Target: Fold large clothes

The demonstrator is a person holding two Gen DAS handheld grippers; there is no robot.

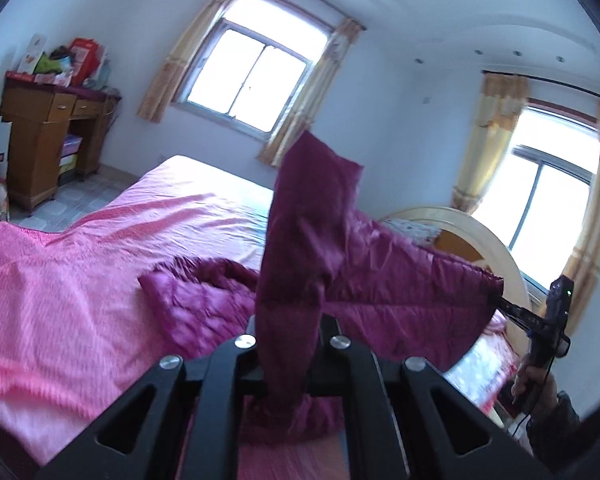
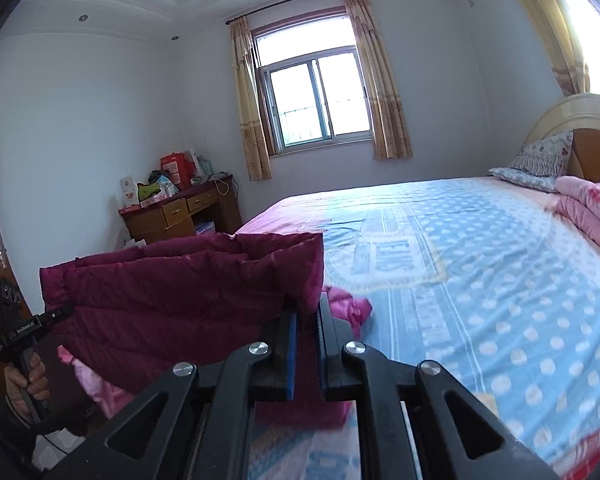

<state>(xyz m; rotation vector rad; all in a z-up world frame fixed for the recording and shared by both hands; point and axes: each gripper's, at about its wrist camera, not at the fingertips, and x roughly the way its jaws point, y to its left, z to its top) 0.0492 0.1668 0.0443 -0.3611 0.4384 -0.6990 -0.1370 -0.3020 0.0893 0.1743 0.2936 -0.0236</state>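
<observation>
A large maroon quilted garment (image 1: 380, 280) hangs stretched between my two grippers above the bed. My left gripper (image 1: 290, 320) is shut on one end of it, with a fold standing up between the fingers. My right gripper (image 2: 306, 312) is shut on the other end of the garment (image 2: 172, 296). The right gripper also shows in the left wrist view (image 1: 500, 302) at the far right, held in a hand. The left gripper shows in the right wrist view (image 2: 66, 312) at the far left. Part of the garment trails down onto the pink sheet (image 1: 80, 272).
The bed has a pink sheet on one side and a blue dotted sheet (image 2: 480, 272) on the other. A pillow (image 2: 540, 160) and a folded pink quilt (image 2: 592, 208) lie by the headboard (image 2: 580, 116). A wooden desk (image 1: 48, 140) with clutter stands by the wall.
</observation>
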